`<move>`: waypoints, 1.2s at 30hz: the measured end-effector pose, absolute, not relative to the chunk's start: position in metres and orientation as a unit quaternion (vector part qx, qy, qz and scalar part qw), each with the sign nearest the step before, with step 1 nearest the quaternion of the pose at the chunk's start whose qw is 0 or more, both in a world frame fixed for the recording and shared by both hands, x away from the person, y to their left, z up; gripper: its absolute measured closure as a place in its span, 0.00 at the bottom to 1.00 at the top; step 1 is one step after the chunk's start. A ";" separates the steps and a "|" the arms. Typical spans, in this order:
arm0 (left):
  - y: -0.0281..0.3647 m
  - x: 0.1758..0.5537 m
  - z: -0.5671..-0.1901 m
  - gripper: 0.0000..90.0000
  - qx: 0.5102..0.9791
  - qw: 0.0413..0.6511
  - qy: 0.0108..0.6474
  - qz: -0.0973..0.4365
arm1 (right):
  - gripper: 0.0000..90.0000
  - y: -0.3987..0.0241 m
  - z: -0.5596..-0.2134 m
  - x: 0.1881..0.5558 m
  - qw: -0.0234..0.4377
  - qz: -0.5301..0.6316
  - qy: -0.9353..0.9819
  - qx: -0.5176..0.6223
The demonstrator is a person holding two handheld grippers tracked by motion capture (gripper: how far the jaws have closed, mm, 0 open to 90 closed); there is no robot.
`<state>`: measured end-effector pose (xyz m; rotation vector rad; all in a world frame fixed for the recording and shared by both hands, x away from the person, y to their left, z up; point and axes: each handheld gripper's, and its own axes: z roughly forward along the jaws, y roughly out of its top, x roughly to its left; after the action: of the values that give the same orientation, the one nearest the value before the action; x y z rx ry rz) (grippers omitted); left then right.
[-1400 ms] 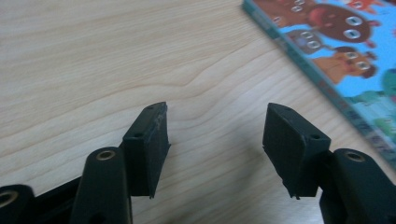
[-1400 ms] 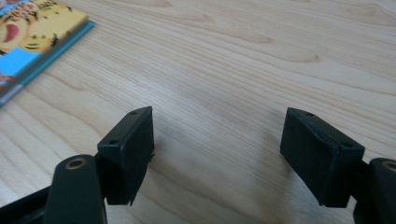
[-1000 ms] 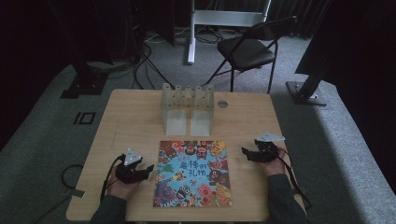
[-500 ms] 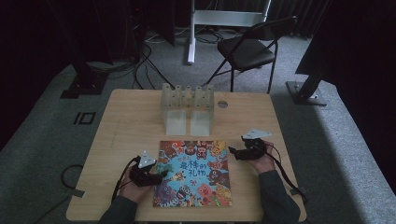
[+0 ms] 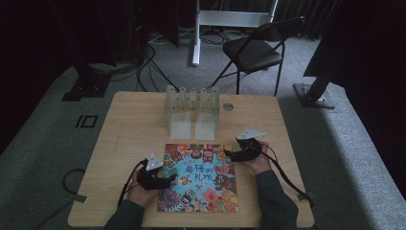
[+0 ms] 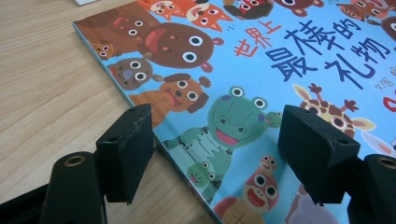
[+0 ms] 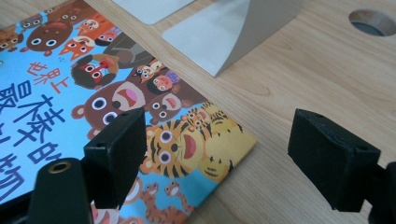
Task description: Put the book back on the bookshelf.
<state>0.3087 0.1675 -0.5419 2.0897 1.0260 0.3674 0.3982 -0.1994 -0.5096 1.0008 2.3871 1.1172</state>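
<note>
In the high view, the picture book [image 5: 197, 177] lies flat and closed on the near half of the wooden table [image 5: 129, 129], cover up, in front of the translucent book stand [image 5: 192, 111]. Compared with one second ago, both hands have closed in on the book from the sides: the left gripper [image 5: 167, 180] now sits at the book's left edge near the lower half, and the right gripper [image 5: 229, 154] sits at the upper right corner. Both forearms enter from the near edge of the table, with the hands held low and the grippers pointed inward toward the cover. This approach suggests that a two-sided pickup of the book is being prepared; no lift has begun. In the left gripper view, the jaws have just been opening and stand apart, straddling the book's left edge: one black pad [image 6: 126, 156] hangs over bare wood, the other over the frog illustration [image 6: 233, 119], and neither pad presses on the cover. In the right gripper view, the jaws have also just been opening and stand wide. One pad [image 7: 116, 154] hovers over the cover beside the tiger illustration [image 7: 196, 142], the other over bare table beyond the corner; nothing is gripped. The foot of the book stand [image 7: 233, 35] lies just beyond that corner.
</note>
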 end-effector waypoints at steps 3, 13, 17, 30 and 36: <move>0.164 0.311 -0.542 0.30 0.819 0.385 0.401 0.145 | 0.21 -0.201 -0.515 0.402 0.153 0.389 0.838 0.351; 0.158 0.312 -0.536 0.31 0.823 0.374 0.398 0.157 | 0.19 -0.208 -0.526 0.410 0.134 0.387 0.840 0.357; 0.151 0.304 -0.531 0.26 0.827 0.379 0.380 0.166 | 0.19 -0.208 -0.529 0.412 0.124 0.395 0.838 0.357; 0.126 0.283 -0.527 0.10 0.851 0.379 0.331 0.148 | 0.18 -0.202 -0.543 0.423 0.100 0.386 0.843 0.362; 0.112 0.277 -0.533 0.11 0.867 0.358 0.316 0.139 | 0.19 -0.201 -0.545 0.424 0.085 0.395 0.840 0.362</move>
<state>0.2768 0.1121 -0.5331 2.2371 0.8159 0.3599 0.4240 -0.2015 -0.5446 1.0807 2.5047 1.1767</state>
